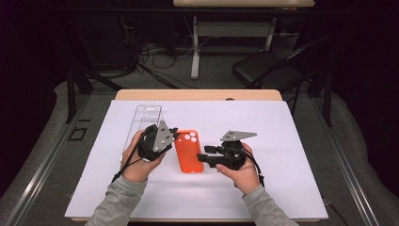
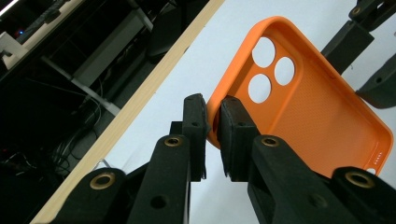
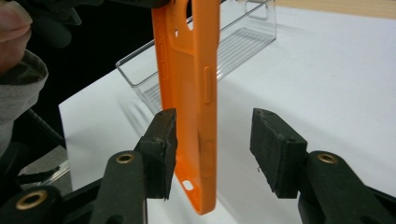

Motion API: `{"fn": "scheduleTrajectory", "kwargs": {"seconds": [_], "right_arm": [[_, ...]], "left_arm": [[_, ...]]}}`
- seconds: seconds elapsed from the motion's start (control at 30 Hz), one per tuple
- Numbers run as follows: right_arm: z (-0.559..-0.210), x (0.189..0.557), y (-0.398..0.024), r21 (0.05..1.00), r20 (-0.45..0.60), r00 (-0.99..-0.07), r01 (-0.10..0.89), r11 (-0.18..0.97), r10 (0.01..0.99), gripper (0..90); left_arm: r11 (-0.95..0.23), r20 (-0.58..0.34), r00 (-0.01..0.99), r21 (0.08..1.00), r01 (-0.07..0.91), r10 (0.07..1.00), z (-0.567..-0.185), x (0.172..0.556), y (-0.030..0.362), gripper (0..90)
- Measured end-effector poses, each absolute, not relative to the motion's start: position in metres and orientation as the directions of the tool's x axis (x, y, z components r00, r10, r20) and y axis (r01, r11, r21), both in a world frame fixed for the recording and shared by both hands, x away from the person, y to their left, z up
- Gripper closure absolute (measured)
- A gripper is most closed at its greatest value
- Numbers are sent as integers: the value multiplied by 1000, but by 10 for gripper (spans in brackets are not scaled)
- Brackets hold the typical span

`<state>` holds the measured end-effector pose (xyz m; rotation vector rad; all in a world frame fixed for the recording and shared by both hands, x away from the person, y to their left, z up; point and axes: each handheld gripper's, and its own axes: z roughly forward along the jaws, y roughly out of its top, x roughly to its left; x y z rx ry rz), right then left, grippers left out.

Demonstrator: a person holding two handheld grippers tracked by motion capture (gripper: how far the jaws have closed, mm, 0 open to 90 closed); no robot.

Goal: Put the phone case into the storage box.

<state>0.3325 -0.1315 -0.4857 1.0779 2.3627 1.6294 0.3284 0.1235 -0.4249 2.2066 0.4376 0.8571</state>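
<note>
High view: orange phone case point(image 1: 189, 151) at mid-worktop point(image 1: 291, 188), between two hand-held grippers.
Left hand-held gripper point(image 2: 213, 122) clenches the case's far-left corner — right hand-held gripper point(image 3: 212, 149) straddles its near edge, released; clear tray point(image 1: 143, 123) far-left.

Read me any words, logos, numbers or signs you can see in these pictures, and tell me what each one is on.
None can be read.
Orange silicone phone case: no word, logo or number on the inside in the left gripper view, nor on its edge in the right gripper view.
Clear plastic packaging tray: no print visible.
White sheet covering the table: blank.
Grey three-cornered plates on the tools: no marking that can be made out.
</note>
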Motion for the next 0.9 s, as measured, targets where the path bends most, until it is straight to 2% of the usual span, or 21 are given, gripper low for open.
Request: {"fn": "scheduleTrajectory", "kwargs": {"seconds": [0.4, 0.67, 0.83, 0.9], "right_arm": [[-484, 339, -144, 837, 287, -717, 510, 197, 635, 471], [-484, 344, -152, 858, 252, -704, 480, 183, 665, 408], [-484, 346, -156, 853, 256, -680, 493, 170, 688, 372], [-485, 347, -158, 851, 260, -668, 500, 162, 697, 331]], "left_arm": [[-682, 447, 712, 729, 60, 541, -424, 331, 129, 819], [-673, 441, 708, 737, 66, 552, -423, 332, 133, 820], [-673, 444, 704, 737, 64, 554, -422, 332, 135, 819], [-672, 444, 703, 738, 64, 555, -422, 333, 135, 819]]}}
